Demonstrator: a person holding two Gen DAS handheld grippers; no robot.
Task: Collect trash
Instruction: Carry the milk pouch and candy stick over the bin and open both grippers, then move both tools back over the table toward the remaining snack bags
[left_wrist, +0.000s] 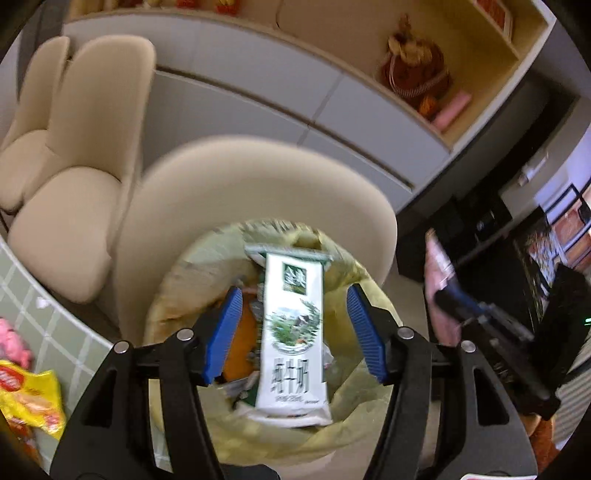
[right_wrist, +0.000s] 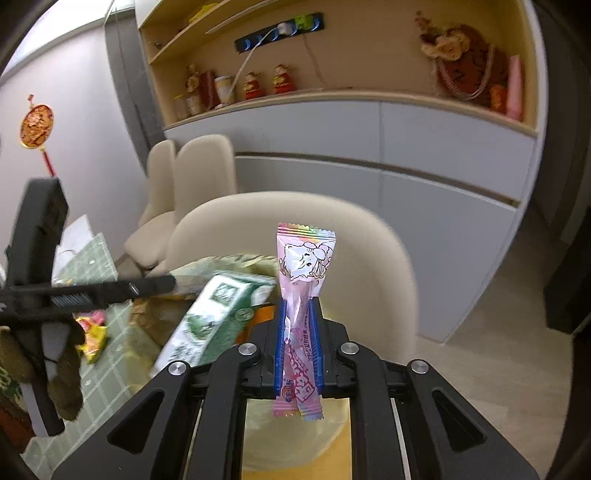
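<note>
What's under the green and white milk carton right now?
Under the green-and-white milk carton is the yellow-lined trash bin, with something orange and crumpled scraps; anything deeper is covered.

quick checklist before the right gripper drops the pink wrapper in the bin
1. Left gripper clear of the milk carton: ok, jaws apart with gaps both sides.
2. Carton over the trash bag: ok.
3. Carton settled in the bag: cannot tell, blurred.
4. Right gripper holding the pink candy wrapper: ok, pinched.
5. Wrapper above the bag opening: cannot tell.
6. More trash on the table: not ok, yellow packet remains.
</note>
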